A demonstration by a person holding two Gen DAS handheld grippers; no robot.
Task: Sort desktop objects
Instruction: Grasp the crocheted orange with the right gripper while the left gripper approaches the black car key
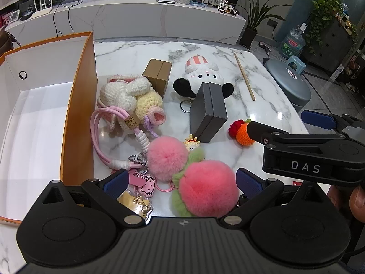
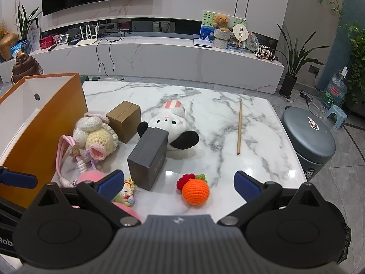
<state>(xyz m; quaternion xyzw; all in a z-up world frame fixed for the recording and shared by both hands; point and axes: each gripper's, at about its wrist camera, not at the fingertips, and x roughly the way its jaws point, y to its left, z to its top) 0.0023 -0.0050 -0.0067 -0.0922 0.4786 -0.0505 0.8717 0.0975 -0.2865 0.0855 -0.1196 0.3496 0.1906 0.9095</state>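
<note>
Lettering is legible in three places. A small brown tag (image 1: 131, 123) on the pink cord (image 1: 98, 137) reads "Hand Made", partly turned away. The arm of the right gripper (image 1: 317, 123), entering from the right of the left wrist view, carries "DAS" in white capitals. At the lower left edge of the right wrist view, a fragment "Rob" shows on the body of the left gripper (image 1: 181, 181).

Left gripper: fingers spread wide, holding nothing. Two pink pom-poms (image 1: 200, 185) with green trim lie on the counter (image 1: 269, 105) between the blue pads (image 1: 115, 181); contact with the pads cannot be confirmed. A pink Hello Kitty charm (image 1: 147, 183) and a gold charm (image 1: 135, 202) lie at lower centre of that view, just beside the left pad.

Right gripper (image 2: 178, 183): fingers spread wide, holding nothing. A crocheted orange (image 2: 195, 191) with a red and green top sits on the counter between them, apart from both pads.

Remaining items, right wrist view:
- Grey box (image 2: 148, 158), centre, leaning against a black-and-white plush (image 2: 170, 125).
- Tan box (image 2: 124, 121), left of centre, beside a crocheted cream and white toy (image 2: 97, 137).
- Wooden stick (image 2: 239, 126), right of centre, well apart from the rest.
- Small figure charm (image 2: 127, 190), lower left, near the grey box.
- Orange box (image 2: 45, 123) with white interior, left edge, standing on the counter.
</note>
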